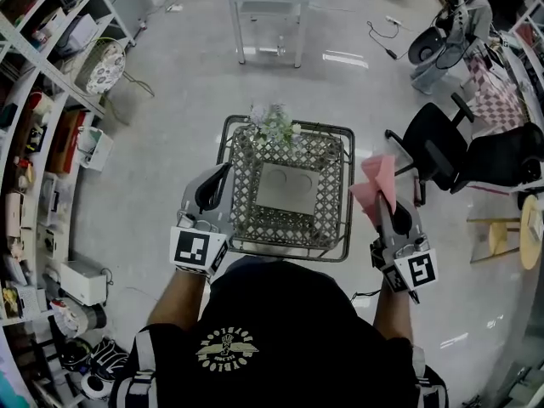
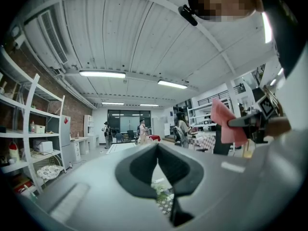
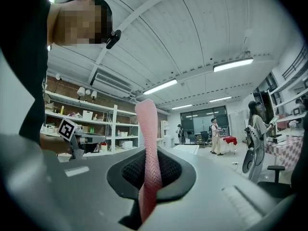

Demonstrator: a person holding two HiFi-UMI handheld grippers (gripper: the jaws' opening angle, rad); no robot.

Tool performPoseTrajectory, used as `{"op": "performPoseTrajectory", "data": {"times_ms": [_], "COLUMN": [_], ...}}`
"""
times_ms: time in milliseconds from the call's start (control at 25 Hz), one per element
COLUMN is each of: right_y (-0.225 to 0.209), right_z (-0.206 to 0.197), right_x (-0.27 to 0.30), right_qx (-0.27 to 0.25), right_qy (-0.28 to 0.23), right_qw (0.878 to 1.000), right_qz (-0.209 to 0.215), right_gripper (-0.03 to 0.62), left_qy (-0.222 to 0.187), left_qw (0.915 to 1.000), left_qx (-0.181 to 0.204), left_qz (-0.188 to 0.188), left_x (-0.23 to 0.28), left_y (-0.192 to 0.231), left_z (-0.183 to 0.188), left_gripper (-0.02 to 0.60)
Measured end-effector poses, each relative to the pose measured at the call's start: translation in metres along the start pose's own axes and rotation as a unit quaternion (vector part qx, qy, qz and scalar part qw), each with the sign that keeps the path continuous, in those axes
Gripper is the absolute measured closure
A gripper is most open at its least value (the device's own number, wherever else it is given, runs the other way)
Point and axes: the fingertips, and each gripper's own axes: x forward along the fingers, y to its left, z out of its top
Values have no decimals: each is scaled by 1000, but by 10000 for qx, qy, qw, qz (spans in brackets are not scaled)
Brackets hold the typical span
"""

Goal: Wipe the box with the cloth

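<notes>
Right gripper (image 1: 382, 204) clamps the cloth (image 1: 378, 179); left gripper (image 1: 223, 173), closed empty, beside the lattice box (image 1: 325, 170).

Left gripper (image 1: 223, 175) closed, empty, right gripper (image 1: 381, 201) clamped on cloth (image 1: 378, 179), both pointing forward

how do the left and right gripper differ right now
The right gripper is shut on the pink cloth; the left gripper is shut on nothing. In the head view, the left gripper lies close by the box's left edge, while the right gripper stands clear of its right edge. Both point away from the person.
</notes>
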Motion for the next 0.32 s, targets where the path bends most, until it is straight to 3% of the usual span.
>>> {"op": "performPoseTrajectory", "data": {"times_ms": [320], "right_y": [-5], "right_z": [-5], "right_x": [1], "right_qx": [178], "right_qy": [133], "right_qw": [9997], "right_qz": [75], "right_gripper": [577], "left_qy": [-22], "left_qw": [10000], "left_qx": [33], "left_qz": [-12], "left_x": [0], "left_y": [-7], "left_z": [4], "left_gripper": [581]}}
